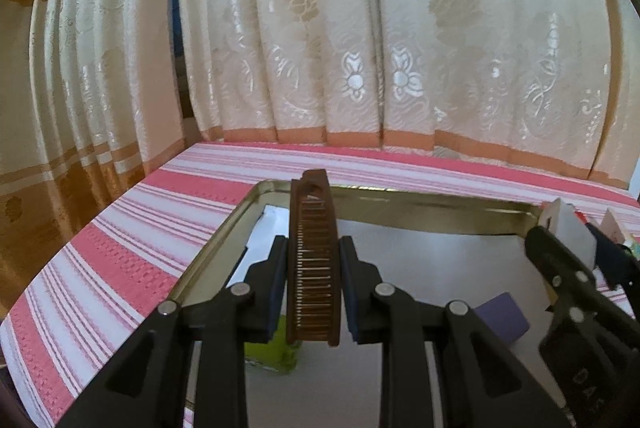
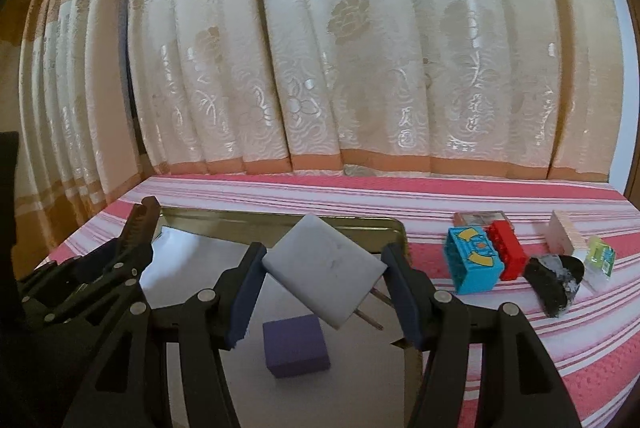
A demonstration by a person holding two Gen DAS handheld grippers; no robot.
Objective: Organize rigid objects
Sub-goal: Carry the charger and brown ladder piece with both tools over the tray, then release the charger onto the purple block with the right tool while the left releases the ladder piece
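Left gripper point(image 1: 314, 268): angled slightly downward above the gold-rimmed metal tray point(image 1: 420, 202), jaws clamped narrow on a brown comb point(image 1: 314, 260) held on edge, teeth facing the camera.

Right gripper point(image 2: 324, 280): same downward tilt over the tray, jaws half-spread, gripping a tilted white flat block point(image 2: 324, 268).

Purple block point(image 2: 296, 350): lying in the tray.

Toy bricks point(image 2: 480, 260): on the striped cloth point(image 2: 560, 348) beside the tray.

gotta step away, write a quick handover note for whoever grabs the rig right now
Left hand-held gripper: shut on the brown comb, above the tray.
Right hand-held gripper: shut on the white block, tilted, also above the tray.
Done: purple block and a green item lie in the tray.
Left: set down both held things, then collect the blue brick, red brick, black piece and small items on the striped cloth.
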